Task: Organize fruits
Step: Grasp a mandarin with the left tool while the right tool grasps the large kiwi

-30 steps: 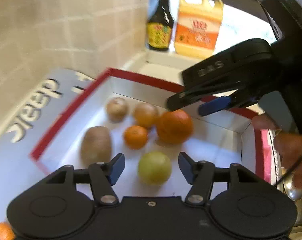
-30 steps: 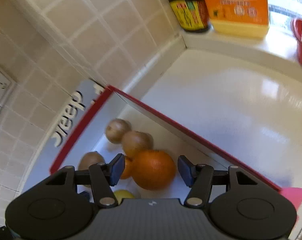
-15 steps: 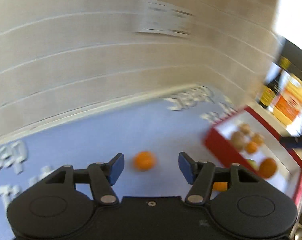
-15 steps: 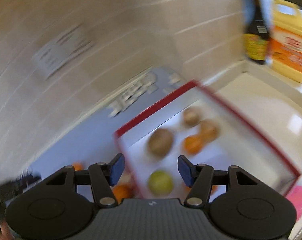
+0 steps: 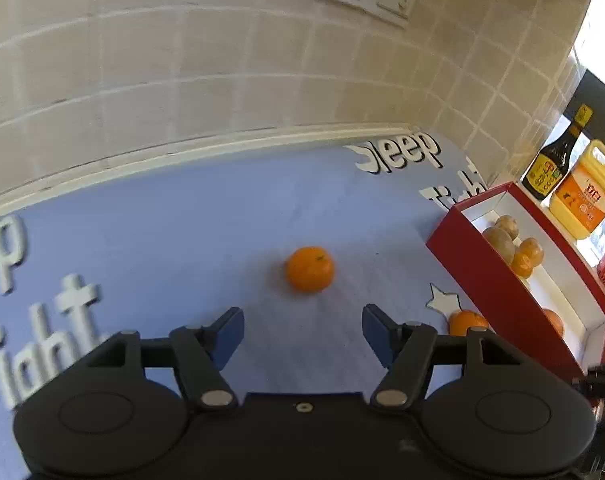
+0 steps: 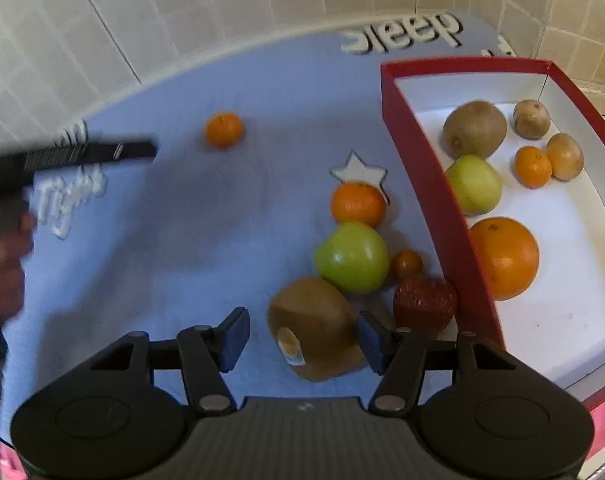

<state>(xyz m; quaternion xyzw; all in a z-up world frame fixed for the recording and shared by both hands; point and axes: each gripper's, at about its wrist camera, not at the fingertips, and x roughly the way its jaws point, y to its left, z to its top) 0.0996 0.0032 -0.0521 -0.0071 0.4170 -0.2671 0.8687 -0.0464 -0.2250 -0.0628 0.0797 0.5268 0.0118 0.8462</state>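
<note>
The left gripper (image 5: 302, 334), its jaws just widened and empty, has a loose mandarin (image 5: 309, 269) straight ahead of its gap on the blue mat (image 5: 182, 248). The right gripper (image 6: 302, 338), jaws half open and gripping nothing, straddles a kiwi (image 6: 312, 328) whose long axis runs diagonally between them, crowding the right jaw; the red box (image 6: 434, 196) lies to the right.

Soft daylight, fisheye bending, slight blur

Open mat (image 5: 222, 240), fruit cluster beside box wall (image 6: 430, 184)
</note>
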